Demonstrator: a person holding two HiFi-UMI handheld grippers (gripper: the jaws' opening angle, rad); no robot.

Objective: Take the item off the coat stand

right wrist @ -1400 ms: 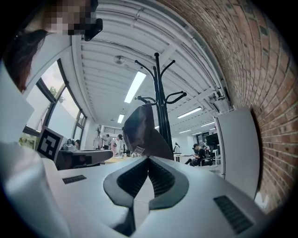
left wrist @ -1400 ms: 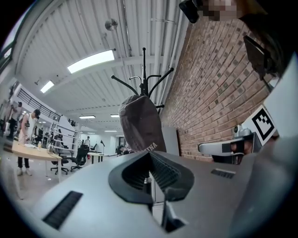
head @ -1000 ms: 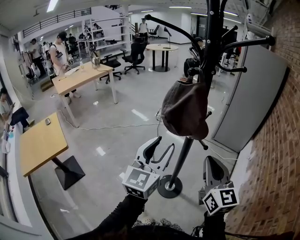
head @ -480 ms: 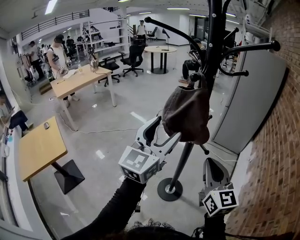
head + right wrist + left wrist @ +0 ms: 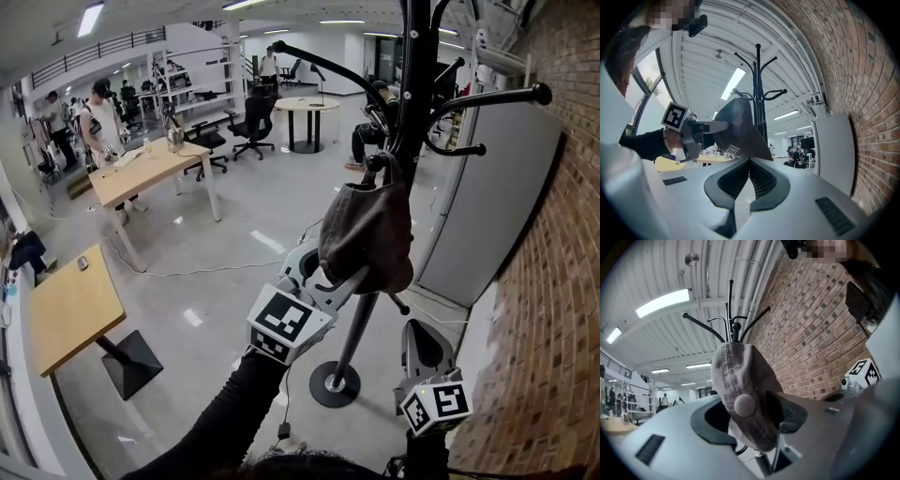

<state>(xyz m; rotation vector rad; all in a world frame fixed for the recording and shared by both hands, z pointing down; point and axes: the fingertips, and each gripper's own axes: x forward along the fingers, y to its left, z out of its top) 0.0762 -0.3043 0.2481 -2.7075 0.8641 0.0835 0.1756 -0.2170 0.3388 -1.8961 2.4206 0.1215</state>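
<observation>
A second ago the left gripper (image 5: 323, 274) was low, near the round foot (image 5: 335, 384) of the coat stand (image 5: 411, 84). Now it is up at the cap (image 5: 366, 234). Its jaws have just been closing, and the bottom of the cap is between them.

The brown cap hangs from a hook (image 5: 378, 161) on the stand's black pole, on the side away from the brick wall (image 5: 544, 281). It is not off the hook yet.

In the left gripper view the cap (image 5: 740, 376) fills the gap between the jaws, with its round top button in the middle. Both pads (image 5: 787, 411) look to be pressing on it.

The right gripper (image 5: 424, 339) has not moved. It is low, beside the foot of the stand and well below the cap. Its jaws are pressed together with nothing in them.
</observation>
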